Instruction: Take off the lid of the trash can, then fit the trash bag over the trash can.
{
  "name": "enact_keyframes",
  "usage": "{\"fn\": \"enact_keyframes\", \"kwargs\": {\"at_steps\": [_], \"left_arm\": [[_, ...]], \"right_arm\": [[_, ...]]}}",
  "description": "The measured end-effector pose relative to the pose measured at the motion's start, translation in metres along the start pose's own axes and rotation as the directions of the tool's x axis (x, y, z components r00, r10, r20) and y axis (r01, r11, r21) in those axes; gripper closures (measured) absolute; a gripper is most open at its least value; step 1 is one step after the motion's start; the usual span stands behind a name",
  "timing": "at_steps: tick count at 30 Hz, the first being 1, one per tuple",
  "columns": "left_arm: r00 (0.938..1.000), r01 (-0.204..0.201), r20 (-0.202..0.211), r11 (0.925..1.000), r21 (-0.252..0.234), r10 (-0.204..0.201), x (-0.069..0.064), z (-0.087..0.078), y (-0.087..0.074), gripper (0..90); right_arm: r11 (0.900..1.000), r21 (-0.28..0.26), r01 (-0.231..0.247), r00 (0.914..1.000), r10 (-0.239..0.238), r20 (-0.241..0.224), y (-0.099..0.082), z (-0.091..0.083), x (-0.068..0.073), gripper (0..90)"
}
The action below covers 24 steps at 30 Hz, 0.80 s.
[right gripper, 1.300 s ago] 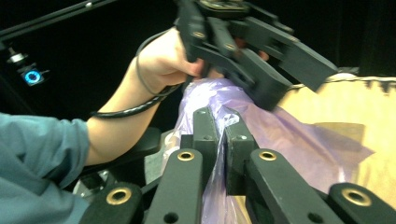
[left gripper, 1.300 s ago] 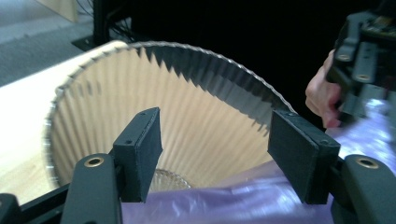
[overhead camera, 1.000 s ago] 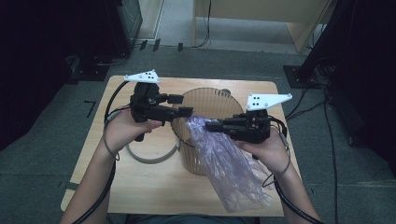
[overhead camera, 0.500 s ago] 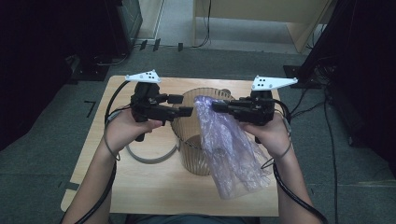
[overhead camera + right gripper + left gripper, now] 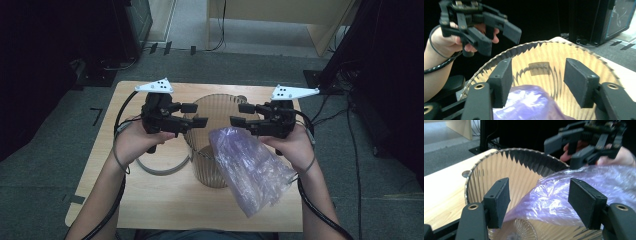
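A ribbed, translucent brown bin [image 5: 206, 170] stands upright mid-table. A crumpled purple plastic bag [image 5: 252, 170] hangs over its right rim, with its top edge at the bin's mouth and the rest lying down the outside onto the table. My right gripper [image 5: 241, 115] hovers over the right rim. Its jaws have just been opening, and the bag [image 5: 529, 105] lies low between them with neither pad pressing it. My left gripper [image 5: 196, 115] is open over the left rim, facing the right one. Past its own jaws it looks onto the bag [image 5: 554, 202] and the bin's inner wall [image 5: 524, 167].
A grey ring [image 5: 155, 170] lies flat on the wooden table [image 5: 150, 205] left of the bin, under my left hand. Cables trail from both grippers off the table. Dark cabinets and grey floor surround the table.
My right gripper moved away from me to the bin's rim, carrying the bag's top. Its jaws then opened and let the bag go. The left gripper stayed put.
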<state>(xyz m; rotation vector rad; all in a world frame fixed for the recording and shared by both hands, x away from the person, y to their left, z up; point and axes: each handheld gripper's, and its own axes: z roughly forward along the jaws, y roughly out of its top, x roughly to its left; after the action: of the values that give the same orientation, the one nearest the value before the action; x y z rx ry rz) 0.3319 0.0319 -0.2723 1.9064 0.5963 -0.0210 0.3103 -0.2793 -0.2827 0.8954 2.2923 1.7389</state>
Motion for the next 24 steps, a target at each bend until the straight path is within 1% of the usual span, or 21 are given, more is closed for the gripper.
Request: {"fn": "enact_keyframes", "kwargs": {"at_steps": [3, 6, 11, 16, 20, 22, 24], "left_arm": [[1.0, 0.001, 0.003, 0.9999, 0.016, -0.001, 0.002, 0.004, -0.004, 33.0], [1.0, 0.0, 0.006, 0.9999, 0.015, 0.0, 0.002, 0.005, -0.005, 33.0], [0.9995, -0.03, 0.009, 0.9995, 0.009, 0.03, -0.001, 0.003, -0.005, 32.8], [0.9988, -0.044, 0.019, 0.999, 0.004, 0.044, -0.006, 0.003, -0.005, 32.8], [0.9988, -0.043, 0.025, 0.999, 0.009, 0.043, -0.008, 0.003, -0.006, 32.8], [0.9986, -0.043, 0.031, 0.999, 0.012, 0.042, -0.009, 0.003, -0.006, 32.8], [0.9984, -0.047, 0.034, 0.9988, 0.015, 0.046, -0.009, 0.003, -0.007, 32.9]], "right_arm": [[0.9998, -0.019, 0.011, 0.9999, -0.011, 0.012, -0.001, -0.01, -0.003, 39.7], [0.999, -0.031, 0.031, 0.9992, -0.03, 0.026, -0.003, -0.021, -0.006, 43.3], [0.997, -0.042, 0.065, 0.997, -0.063, 0.046, -0.009, -0.038, -0.011, 47.5], [0.9947, -0.035, 0.096, 0.9936, -0.094, 0.063, -0.018, -0.051, -0.015, 51.4], [0.9966, -0.041, 0.072, 0.9973, -0.071, 0.021, -0.022, -0.056, -0.015, 51.8], [0.9958, -0.033, 0.086, 0.9963, -0.086, -0.001, -0.022, -0.055, -0.012, 51.7], [0.9958, -0.02, 0.09, 0.9956, -0.09, -0.025, -0.023, -0.053, -0.008, 51.2]]}}
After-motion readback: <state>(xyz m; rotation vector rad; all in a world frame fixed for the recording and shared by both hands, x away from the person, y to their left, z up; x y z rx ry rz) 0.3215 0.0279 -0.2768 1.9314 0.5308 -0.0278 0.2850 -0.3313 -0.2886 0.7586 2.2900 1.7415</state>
